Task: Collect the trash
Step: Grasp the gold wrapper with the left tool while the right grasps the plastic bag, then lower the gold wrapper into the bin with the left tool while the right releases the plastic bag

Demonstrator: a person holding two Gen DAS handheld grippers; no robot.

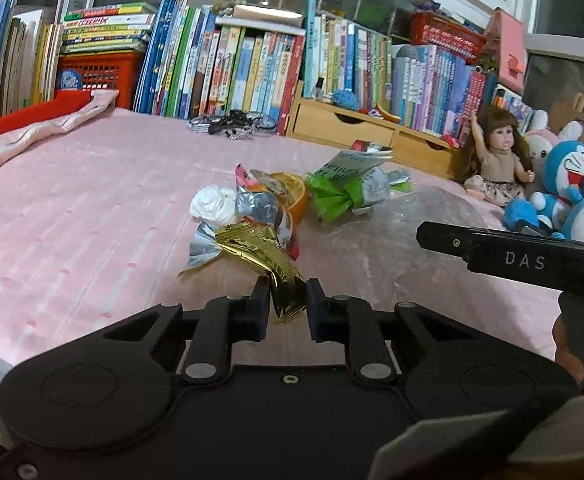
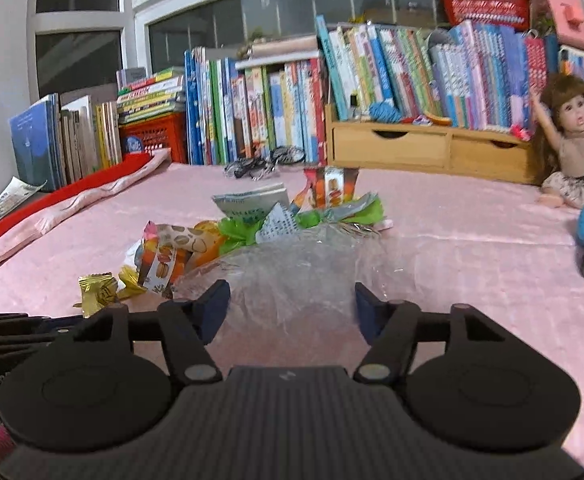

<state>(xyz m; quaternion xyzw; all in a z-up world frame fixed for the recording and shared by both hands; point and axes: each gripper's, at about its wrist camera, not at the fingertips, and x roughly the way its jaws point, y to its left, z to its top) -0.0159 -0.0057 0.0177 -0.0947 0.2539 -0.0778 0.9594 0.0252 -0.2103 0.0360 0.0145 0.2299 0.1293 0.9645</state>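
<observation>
Trash lies in a loose heap near the middle of the pink bed cover point(image 1: 92, 208): a gold foil wrapper point(image 1: 260, 252) at the near edge, a crumpled white tissue point(image 1: 212, 202), a silver packet point(image 1: 256, 204), an orange cup point(image 1: 292, 196) and a green wrapper bundle point(image 1: 344, 192) behind it. Beside the heap, to its right in the left wrist view, sits a clear plastic bag point(image 2: 292, 276).

The left tongs point(image 1: 288, 300) are nearly closed and pinch the twisted tail of the gold foil wrapper; the hold is only on that thin end. The likely failure is slippage: slick foil held by a narrow tail may slide out on lifting, or the tail may tear. The wrapper's far end touches the silver packet, so a quick pull could drag or scatter neighbouring pieces.

The right tongs point(image 2: 290, 308) stand about half open, with the clear plastic bag between the fingers; whether the pads point(image 2: 216, 304) already press the film I cannot tell. If they close on one loose layer, the bag may collapse or stay shut at the mouth, leaving nowhere to drop the wrapper. The two tools are close together, so a collision is possible too.
</observation>
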